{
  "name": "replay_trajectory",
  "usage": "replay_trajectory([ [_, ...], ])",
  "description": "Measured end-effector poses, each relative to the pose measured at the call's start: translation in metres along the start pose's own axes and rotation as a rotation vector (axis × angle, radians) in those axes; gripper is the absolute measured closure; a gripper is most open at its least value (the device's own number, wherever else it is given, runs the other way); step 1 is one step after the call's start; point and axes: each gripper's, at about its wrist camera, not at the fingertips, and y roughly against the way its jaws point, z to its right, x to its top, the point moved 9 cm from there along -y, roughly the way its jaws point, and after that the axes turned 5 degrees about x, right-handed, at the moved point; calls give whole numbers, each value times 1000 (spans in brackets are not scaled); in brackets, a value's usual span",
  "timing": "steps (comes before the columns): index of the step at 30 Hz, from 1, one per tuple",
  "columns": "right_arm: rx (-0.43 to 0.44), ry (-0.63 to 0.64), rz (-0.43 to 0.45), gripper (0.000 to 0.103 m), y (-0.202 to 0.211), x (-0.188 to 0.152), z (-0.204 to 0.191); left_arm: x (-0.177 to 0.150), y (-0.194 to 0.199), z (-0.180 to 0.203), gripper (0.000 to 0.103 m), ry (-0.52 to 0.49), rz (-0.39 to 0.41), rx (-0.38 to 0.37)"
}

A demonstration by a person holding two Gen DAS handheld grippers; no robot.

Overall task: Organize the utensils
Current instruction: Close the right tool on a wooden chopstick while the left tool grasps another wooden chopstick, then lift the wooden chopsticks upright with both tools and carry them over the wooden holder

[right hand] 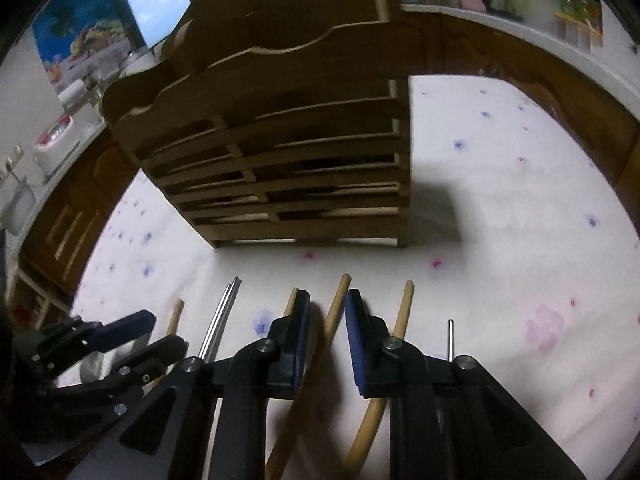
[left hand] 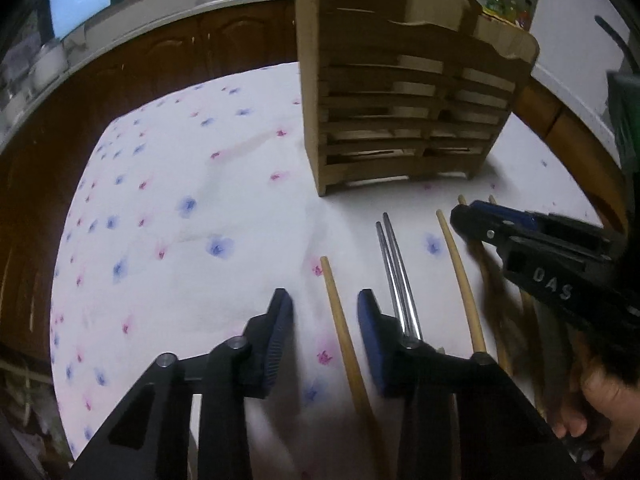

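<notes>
Your left gripper (left hand: 325, 300) has its two blue-padded fingers (left hand: 370, 320) apart, with a clear gap between them. One pale wooden chopstick (left hand: 340, 320) lies in that gap on the cloth, and the pads do not squeeze it. Just to the right of your left gripper lie two thin shiny metal chopsticks (left hand: 394, 264), side by side and touching. Further right is another pale wooden stick (left hand: 460, 272), long and a little bent.

Your right gripper (right hand: 327, 308) also has its fingers (right hand: 356, 328) a little apart. A wooden chopstick (right hand: 336, 312) runs between them, and you cannot tell if the pads press on it, because that part is blurry. One more wooden stick (right hand: 402, 312) lies just right of the right finger, and a short metal tip (right hand: 450, 338) pokes up further right.

All the sticks lie in a row on the near side of the table, pointing toward the far side. They rest on a white cloth (left hand: 180, 200) with small blue and pink flowers.

Beyond the sticks stands a brown wooden rack (left hand: 400, 112) with many flat slats across its front. It sits on the cloth, apart from the sticks.

Behind the table are dark brown cupboards (left hand: 160, 60) under a light counter.
</notes>
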Motion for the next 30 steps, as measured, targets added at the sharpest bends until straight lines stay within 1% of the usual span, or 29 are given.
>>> replay_trajectory([
  [1, -20, 23, -1, 92, 0, 0, -1, 0, 0, 2, 82, -7, 4, -1],
  [2, -31, 39, 0, 93, 0, 0, -3, 1, -1, 3, 92, -9, 6, -8],
  [3, -32, 45, 1, 93, 1, -1, -3, 1, 0, 4, 95, -7, 5, -15],
  [5, -21, 39, 3, 95, 2, -1, -3, 1, 0, 3, 96, 0, 4, -24],
  [7, 23, 7, 4, 96, 4, 1, -2, 0, 3, 1, 97, 6, 10, -34],
  [10, 69, -15, 22, 98, 13, -1, -4, -1, 17, -2, 98, 23, 34, -59],
  [13, 136, -45, 45, 98, 32, -2, -7, -2, 37, -4, 99, 41, 66, -95],
  [17, 193, -61, 81, 98, 64, 1, -8, -6, 69, -8, 99, 54, 122, -127],
  [22, 225, -52, 134, 98, 94, 7, -16, -15, 104, -14, 99, 65, 177, -159],
  [30, 251, -43, 200, 98, 124, 13, -36, -21, 167, -24, 100, 70, 275, -189],
])
